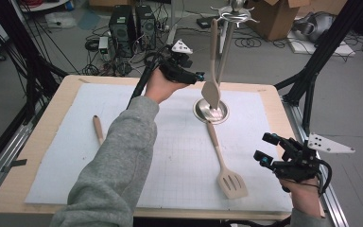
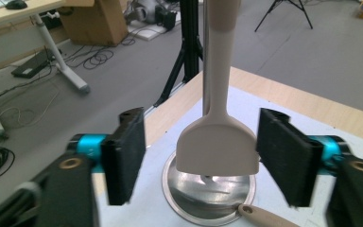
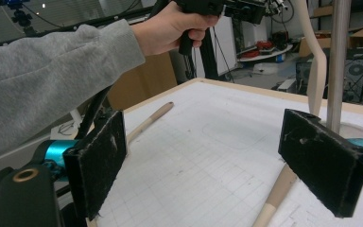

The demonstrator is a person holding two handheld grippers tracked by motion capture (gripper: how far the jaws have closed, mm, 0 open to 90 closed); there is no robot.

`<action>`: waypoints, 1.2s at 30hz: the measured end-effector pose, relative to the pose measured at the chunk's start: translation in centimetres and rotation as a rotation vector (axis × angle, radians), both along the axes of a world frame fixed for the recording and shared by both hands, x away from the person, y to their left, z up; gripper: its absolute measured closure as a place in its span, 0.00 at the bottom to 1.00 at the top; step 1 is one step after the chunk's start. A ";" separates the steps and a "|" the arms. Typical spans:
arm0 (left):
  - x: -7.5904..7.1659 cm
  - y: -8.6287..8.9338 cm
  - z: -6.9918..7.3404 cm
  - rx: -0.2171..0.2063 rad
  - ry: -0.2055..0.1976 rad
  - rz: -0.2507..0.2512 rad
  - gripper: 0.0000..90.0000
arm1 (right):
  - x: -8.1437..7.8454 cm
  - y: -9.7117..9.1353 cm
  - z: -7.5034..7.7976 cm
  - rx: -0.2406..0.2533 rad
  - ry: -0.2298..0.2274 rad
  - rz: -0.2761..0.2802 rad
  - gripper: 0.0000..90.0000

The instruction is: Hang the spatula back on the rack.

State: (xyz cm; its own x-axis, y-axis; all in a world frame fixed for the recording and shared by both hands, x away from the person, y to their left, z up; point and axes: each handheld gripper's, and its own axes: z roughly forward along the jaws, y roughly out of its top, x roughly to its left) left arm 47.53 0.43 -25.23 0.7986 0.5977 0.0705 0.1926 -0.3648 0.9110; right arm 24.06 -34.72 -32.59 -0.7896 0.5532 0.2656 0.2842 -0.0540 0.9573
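While its black, felt-faced jaws are standing wide apart and released, the left gripper (image 2: pixel 201 158) is bracketing the flat head of a beige spatula (image 2: pixel 217 149) without pressing on it; clear gaps are showing on both sides of the head. The spatula is smooth, matte plastic with a rounded-corner, trapezoid blade and a slim handle. It is hanging upright from a hook at the top of a metal rack (image 1: pixel 235 14), its long axis vertical, blade pointing down, handle up. The blade is hovering just above the rack's round, shiny steel base (image 1: pixel 203 113), which is sitting on the tabletop like a shallow dish; whether the blade tip is touching it, I cannot tell.

Lying flat just in front of that base, a slotted spatula (image 1: pixel 224 168) of the same beige plastic is pointing its handle at the base and its slotted head toward the person. A wooden-looking stick (image 1: pixel 98 129) is lying well to the left on the white gridded mat (image 1: pixel 170 156) covering the pale wood tabletop (image 1: pixel 16 165).

The right gripper (image 1: pixel 264 149) is resting near the tabletop's right edge, its jaws parted and gripping nothing.
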 end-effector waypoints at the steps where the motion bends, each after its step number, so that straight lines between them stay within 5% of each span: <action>1: -0.1 0.2 0.1 -0.009 0.002 -0.002 0.34 | 0.0 0.0 0.0 -0.001 -0.003 0.000 0.16; 20: -4.7 6.6 1.9 -0.047 -0.011 -0.006 0.20 | -0.2 1.2 0.5 -0.023 -0.007 0.022 0.17; 28: -6.8 9.6 1.7 -0.084 -0.032 -0.007 0.16 | 0.2 2.0 0.4 -0.044 -0.007 0.039 0.17; 36: -9.9 12.8 0.9 -0.083 -0.077 0.051 0.15 | 0.5 2.6 0.4 -0.056 -0.007 0.048 0.17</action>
State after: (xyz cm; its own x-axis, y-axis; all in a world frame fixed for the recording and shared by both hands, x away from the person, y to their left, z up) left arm 37.60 13.18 -24.31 0.7611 0.6437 0.0791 0.1373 -0.2792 0.9504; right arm 24.59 -32.09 -32.17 -0.8175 0.5281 0.2298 0.2786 0.0134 0.9603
